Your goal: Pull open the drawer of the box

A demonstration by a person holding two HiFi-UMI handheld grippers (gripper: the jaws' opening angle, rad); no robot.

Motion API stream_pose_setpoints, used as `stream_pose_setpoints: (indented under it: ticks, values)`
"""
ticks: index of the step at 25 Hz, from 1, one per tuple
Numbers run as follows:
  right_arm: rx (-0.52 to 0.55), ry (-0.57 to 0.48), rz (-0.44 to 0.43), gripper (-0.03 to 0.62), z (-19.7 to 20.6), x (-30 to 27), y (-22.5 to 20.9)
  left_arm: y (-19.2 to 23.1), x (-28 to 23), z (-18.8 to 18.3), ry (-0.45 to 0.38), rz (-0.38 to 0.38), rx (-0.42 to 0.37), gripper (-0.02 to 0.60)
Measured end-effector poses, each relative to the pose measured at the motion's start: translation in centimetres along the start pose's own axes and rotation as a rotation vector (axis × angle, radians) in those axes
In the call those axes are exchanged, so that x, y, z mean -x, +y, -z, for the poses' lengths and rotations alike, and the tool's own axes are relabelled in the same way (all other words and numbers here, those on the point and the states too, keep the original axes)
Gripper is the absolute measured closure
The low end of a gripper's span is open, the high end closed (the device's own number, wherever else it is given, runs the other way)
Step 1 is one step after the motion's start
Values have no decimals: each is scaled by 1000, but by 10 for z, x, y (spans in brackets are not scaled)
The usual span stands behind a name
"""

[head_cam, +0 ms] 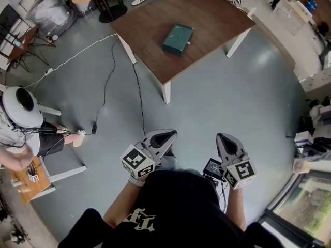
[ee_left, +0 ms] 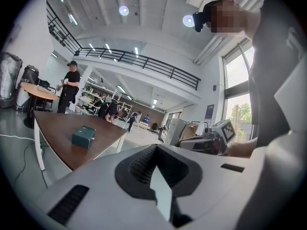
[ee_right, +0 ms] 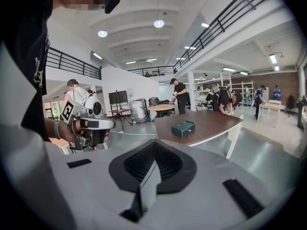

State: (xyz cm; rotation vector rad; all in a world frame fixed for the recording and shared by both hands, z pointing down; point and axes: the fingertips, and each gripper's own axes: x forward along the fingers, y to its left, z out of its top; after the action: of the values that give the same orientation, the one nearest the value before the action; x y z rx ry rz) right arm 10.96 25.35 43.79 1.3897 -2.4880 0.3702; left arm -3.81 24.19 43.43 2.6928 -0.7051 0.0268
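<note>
Box (head_cam: 178, 39) on brown table (head_cam: 207, 9), grey floor (head_cam: 232, 97)

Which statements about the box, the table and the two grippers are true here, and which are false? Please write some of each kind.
1. The green box lies on the brown table. True.
2. The left gripper and the right gripper are both shut and empty. True.
3. The left gripper touches the box. False: it is held near the person's body, far from the table.
4. A black cable lies on the table. False: the cable lies on the floor.
</note>
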Motion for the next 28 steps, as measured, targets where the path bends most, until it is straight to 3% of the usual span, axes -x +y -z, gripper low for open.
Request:
stream_pose_setpoints:
  ticks: [16, 28]
  values:
    - [20, 28, 0, 606, -8, -26, 13, 34, 11, -5, -1, -11, 11, 577]
    - [29, 22, -71, 606, -15, -67, 8, 57, 8, -4, -3, -64, 27, 577]
